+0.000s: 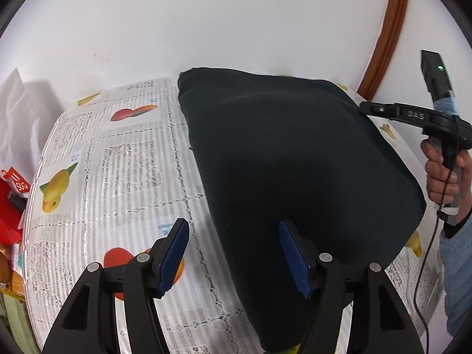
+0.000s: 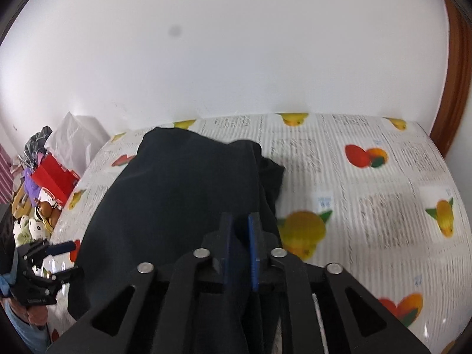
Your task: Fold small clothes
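**Dark garment pinched by right claw, left claw open**

The dark garment (image 2: 183, 194) is clamped between the right gripper (image 2: 240, 247) pads; its near hem is hidden under the claw body. The left gripper (image 1: 233, 256) is spread, nothing held, one finger over the cloth edge. Fabric folds are hard to read. Bare tablecloth (image 2: 383, 206) lies right of the right claw.

Each camera sits just behind its own claw, looking forward and steeply down along the fingers at the table (image 1: 124, 159) against a white wall. The left view rides close above the dark garment (image 1: 295, 153); the right view, somewhat blurred, seems equally near. Both share the garment, the fruit-print cloth and each other's gripper at the edge.
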The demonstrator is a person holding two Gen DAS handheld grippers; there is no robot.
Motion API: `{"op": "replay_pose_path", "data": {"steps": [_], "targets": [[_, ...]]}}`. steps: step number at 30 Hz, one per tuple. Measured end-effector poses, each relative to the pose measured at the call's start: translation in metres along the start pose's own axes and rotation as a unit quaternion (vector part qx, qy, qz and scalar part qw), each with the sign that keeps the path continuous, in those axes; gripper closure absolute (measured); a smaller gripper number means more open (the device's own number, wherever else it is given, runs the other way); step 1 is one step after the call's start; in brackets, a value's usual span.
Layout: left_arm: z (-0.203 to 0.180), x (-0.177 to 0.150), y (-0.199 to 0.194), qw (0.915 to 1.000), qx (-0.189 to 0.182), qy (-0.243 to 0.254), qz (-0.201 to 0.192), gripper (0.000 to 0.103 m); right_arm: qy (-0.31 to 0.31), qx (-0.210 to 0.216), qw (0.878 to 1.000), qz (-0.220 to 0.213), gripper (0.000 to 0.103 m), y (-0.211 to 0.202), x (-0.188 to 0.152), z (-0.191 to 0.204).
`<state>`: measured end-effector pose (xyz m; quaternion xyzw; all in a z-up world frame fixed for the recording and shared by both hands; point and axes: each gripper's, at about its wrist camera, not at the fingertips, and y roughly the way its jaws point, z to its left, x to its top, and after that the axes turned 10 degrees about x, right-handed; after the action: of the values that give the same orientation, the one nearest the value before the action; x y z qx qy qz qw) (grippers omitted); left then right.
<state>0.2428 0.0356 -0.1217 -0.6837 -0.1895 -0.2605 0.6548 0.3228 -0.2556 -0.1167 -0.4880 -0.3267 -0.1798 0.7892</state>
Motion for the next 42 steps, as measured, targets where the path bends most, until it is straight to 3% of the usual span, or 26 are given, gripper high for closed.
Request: {"op": "replay_pose_path", "data": {"steps": [3,5,8,12,14,16,18,21,23,24,25,29,39,42], "targets": [[0.004,0.002,0.000,0.9999,0.001,-0.012,-0.002,0.043,0.005,-0.018,1.000,0.022,0.084,0.021,0.007,-0.001],[0.006,0.002,-0.001,0.9999,0.000,-0.015,-0.002,0.043,0.003,-0.027,0.999,0.033,0.098,0.032,0.007,-0.003],[0.007,0.000,-0.001,0.9999,0.003,-0.015,-0.003,0.043,-0.004,-0.025,1.000,-0.011,0.100,0.020,0.001,-0.004],[0.006,-0.002,-0.004,0.9999,0.002,-0.012,-0.005,0.043,0.017,-0.023,1.000,-0.014,0.098,0.004,-0.008,-0.007],[0.005,-0.004,-0.006,0.9999,-0.001,-0.012,-0.006,0.043,0.023,-0.016,1.000,-0.005,0.094,-0.006,-0.016,-0.008],[0.003,-0.006,-0.008,0.9999,-0.006,-0.011,-0.007,0.043,0.028,-0.007,1.000,0.000,0.076,-0.015,-0.026,-0.009],[0.000,-0.008,-0.009,0.9998,-0.012,-0.010,-0.008,0.043,0.035,-0.004,0.999,-0.008,0.069,-0.023,-0.037,-0.010],[-0.004,-0.012,-0.008,0.9998,-0.017,-0.006,-0.004,0.043,0.036,0.006,0.999,0.003,0.068,-0.022,-0.050,-0.010],[-0.007,-0.015,-0.007,0.9998,-0.018,-0.003,-0.002,0.043,0.035,0.011,0.999,0.018,0.071,-0.015,-0.056,-0.008],[-0.009,-0.017,-0.006,0.9998,-0.017,-0.002,-0.002,0.043,0.034,0.014,0.999,0.021,0.092,-0.012,-0.058,-0.007],[-0.009,-0.018,-0.006,0.9999,-0.016,-0.003,-0.003,0.043,0.030,0.013,0.999,0.018,0.096,-0.011,-0.059,-0.006],[-0.007,-0.023,-0.006,0.9997,-0.021,-0.013,0.001,0.042,0.061,0.022,0.996,-0.053,0.099,-0.031,-0.064,-0.016],[-0.012,-0.034,-0.017,0.9997,-0.012,-0.020,0.003,0.042,0.033,-0.060,0.997,-0.047,0.098,-0.048,-0.081,0.005],[-0.015,-0.040,-0.020,0.9996,-0.009,-0.026,0.007,0.042,0.026,-0.065,0.996,-0.059,0.097,-0.063,-0.096,0.014]]}}
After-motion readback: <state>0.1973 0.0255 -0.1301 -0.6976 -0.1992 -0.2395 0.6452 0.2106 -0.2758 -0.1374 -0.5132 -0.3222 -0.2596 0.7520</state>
